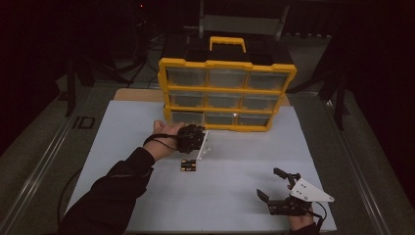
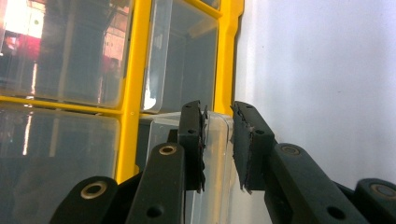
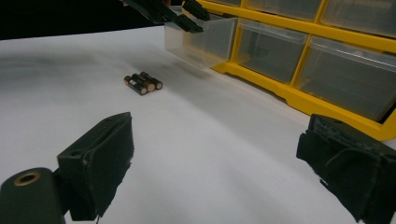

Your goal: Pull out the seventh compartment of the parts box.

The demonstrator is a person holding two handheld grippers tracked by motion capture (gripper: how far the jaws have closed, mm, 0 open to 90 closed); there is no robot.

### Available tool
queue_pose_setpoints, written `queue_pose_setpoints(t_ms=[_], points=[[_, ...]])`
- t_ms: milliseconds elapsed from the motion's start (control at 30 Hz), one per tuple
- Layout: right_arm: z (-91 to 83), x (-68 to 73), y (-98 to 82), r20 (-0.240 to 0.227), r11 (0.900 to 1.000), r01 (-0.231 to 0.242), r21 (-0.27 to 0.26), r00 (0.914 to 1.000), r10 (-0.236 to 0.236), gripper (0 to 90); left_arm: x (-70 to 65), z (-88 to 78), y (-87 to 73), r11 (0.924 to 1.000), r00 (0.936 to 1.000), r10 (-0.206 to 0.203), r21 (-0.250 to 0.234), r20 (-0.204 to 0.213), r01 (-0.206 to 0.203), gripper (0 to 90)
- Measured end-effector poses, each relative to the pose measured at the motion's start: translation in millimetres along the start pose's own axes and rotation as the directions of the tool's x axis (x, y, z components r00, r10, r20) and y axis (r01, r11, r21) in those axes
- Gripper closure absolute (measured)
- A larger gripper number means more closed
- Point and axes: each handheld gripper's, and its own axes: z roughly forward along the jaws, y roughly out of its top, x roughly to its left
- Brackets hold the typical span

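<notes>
A yellow organizer (image 1: 227, 64) with clear drawers stands at the back of the white mat. Its bottom-left drawer (image 3: 201, 41) is pulled partly out. My left gripper (image 2: 218, 112) is shut on the clear front wall of that drawer (image 2: 217, 140); from above the left gripper (image 1: 195, 131) sits right at the cabinet's lower left corner. Three AA batteries (image 1: 189, 165) lie side by side on the mat just in front of it, and the batteries (image 3: 143, 82) are loose, touching nothing else. My right gripper (image 1: 269, 182) hovers open near the front right, holding nothing (image 3: 219, 149).
The white mat (image 1: 235, 152) covers the table between the organizer and the person. A black case with a yellow handle (image 1: 227, 43) sits behind the organizer. Metal rails (image 1: 46, 156) run along the table's sides.
</notes>
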Motion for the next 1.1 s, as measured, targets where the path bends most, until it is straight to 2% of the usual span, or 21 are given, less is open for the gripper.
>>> queue_pose_setpoints(t_ms=[433,700,1100], points=[[0.0,0.0,0.4,-0.001,1.0,0.001,-0.002,1.0,-0.001,8.5,-2.7,-10.5,7.6,0.9999,0.9997,0.001,0.01,0.023,-0.001,73.3],[0.0,0.4,0.7,-0.003,1.0,0.004,-0.002,1.0,-0.004,8.5,-7.0,-13.9,11.8,0.9998,0.9999,-0.003,0.019,0.014,0.003,73.3],[0.8,1.8,1.2,-0.006,1.0,0.008,0.0,0.9999,-0.008,8.5,-15.0,-17.6,10.5,0.9999,0.9998,-0.016,-0.002,0.013,0.016,73.1]])
